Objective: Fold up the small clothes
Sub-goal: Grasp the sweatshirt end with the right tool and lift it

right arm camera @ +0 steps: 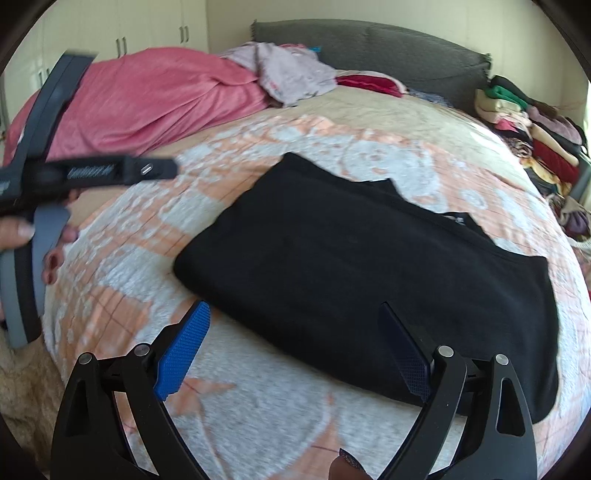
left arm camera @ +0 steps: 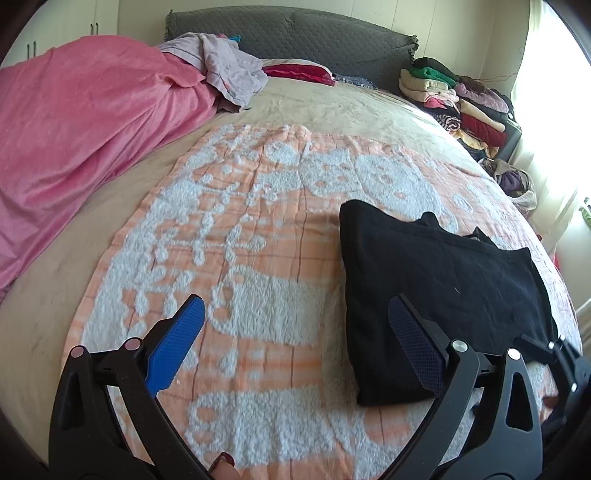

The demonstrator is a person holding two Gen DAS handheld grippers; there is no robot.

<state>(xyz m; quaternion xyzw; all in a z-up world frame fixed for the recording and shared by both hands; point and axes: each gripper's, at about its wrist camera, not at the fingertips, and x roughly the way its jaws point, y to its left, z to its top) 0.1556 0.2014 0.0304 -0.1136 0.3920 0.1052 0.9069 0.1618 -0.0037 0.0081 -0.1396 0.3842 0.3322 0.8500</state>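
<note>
A black garment [left arm camera: 439, 280] lies folded flat on an orange and white patterned blanket [left arm camera: 243, 258] on the bed. It also shows in the right wrist view [right arm camera: 354, 266]. My left gripper [left arm camera: 295, 317] is open and empty, above the blanket at the garment's left edge. My right gripper [right arm camera: 295, 325] is open and empty, over the garment's near edge. Part of the right gripper [left arm camera: 557, 354] shows at the garment's near right corner in the left wrist view. The left gripper's body [right arm camera: 92, 173] shows, blurred, at the left of the right wrist view.
A pink duvet [left arm camera: 85, 122] is bunched at the left. A lilac cloth [left arm camera: 225, 62] and a red cushion [left arm camera: 299, 72] lie by the grey headboard [left arm camera: 295, 33]. Stacked folded clothes [left arm camera: 465, 99] stand at the bed's right edge, near a bright window.
</note>
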